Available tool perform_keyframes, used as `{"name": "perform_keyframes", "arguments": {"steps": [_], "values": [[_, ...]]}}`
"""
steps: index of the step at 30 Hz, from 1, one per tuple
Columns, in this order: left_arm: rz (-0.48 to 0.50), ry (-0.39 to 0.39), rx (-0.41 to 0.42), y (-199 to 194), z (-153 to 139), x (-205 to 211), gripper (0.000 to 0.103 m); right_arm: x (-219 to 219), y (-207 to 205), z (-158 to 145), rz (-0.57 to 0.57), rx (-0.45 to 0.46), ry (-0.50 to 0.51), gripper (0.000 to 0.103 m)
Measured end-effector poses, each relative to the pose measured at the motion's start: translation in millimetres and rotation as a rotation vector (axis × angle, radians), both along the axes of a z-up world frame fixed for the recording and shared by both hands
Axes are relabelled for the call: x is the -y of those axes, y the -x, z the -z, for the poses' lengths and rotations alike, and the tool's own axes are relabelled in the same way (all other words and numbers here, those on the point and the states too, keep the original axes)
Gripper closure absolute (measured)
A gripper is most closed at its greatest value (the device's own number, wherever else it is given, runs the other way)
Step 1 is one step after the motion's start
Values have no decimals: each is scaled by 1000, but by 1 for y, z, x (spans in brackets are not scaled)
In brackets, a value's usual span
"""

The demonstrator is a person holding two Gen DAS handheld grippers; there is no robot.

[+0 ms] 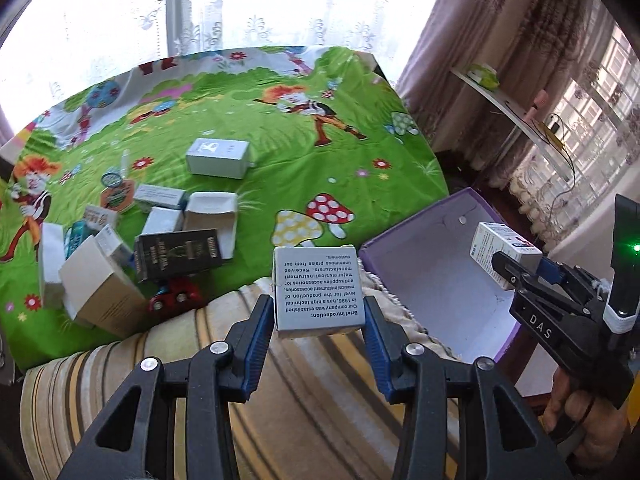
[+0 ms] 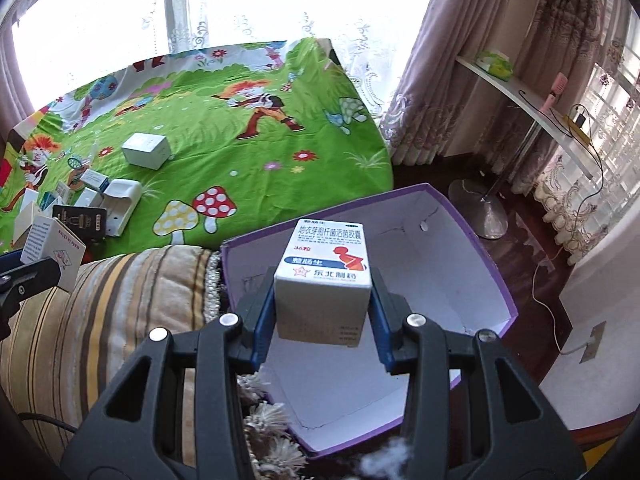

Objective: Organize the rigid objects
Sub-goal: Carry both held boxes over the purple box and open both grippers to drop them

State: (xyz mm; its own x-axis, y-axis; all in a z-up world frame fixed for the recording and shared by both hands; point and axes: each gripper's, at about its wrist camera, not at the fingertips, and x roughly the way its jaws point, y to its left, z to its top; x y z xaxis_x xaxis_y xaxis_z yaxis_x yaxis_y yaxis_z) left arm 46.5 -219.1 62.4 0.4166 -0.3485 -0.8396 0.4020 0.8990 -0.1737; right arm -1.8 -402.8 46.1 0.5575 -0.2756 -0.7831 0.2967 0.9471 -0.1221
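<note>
I am looking down on a bed covered by a green cartoon sheet (image 1: pixel 248 128), with a striped blanket (image 1: pixel 280 364) bunched along its near edge, lace curtains (image 1: pixel 224 4) glowing at the window behind, and a white shelf (image 2: pixel 532 108) standing by the heavier drapes on the right. My left gripper (image 1: pixel 318 320) is clamping its blue pads on a grey box (image 1: pixel 318 290) printed with English text, holding it over the blanket edge. My right gripper (image 2: pixel 322 320) is pinching a white medicine box (image 2: pixel 330 272) with red and blue Chinese print, hanging above the purple bin (image 2: pixel 472 240), whose white inside is showing. So I am counting two boxes in hand and one bin. On the sheet I am seeing one silver box (image 1: pixel 218 158) lying alone, one black box (image 1: pixel 178 254) and one red toy car (image 1: pixel 176 294) in a cluster of small cartons (image 1: pixel 160 220) at the left; the cartons are overlapping too much for me to count. The left view is showing the toy car and a hand (image 1: pixel 576 408) gripping the right tool's handle; the right view is showing the shelf's round metal foot (image 2: pixel 480 208) and a white cable (image 2: pixel 540 280) trailing across the dark floor.
</note>
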Motion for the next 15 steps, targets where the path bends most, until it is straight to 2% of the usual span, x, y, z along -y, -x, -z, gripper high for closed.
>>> {"name": "perform_keyframes", "arguments": {"steps": [5,15], "values": [[73,-6,-18,-1,4,35,58,24,10,3,56,-2,8,57],[158,-14,-53,-2,14,81,58,52,21,13,119,-18,24,57]]}}
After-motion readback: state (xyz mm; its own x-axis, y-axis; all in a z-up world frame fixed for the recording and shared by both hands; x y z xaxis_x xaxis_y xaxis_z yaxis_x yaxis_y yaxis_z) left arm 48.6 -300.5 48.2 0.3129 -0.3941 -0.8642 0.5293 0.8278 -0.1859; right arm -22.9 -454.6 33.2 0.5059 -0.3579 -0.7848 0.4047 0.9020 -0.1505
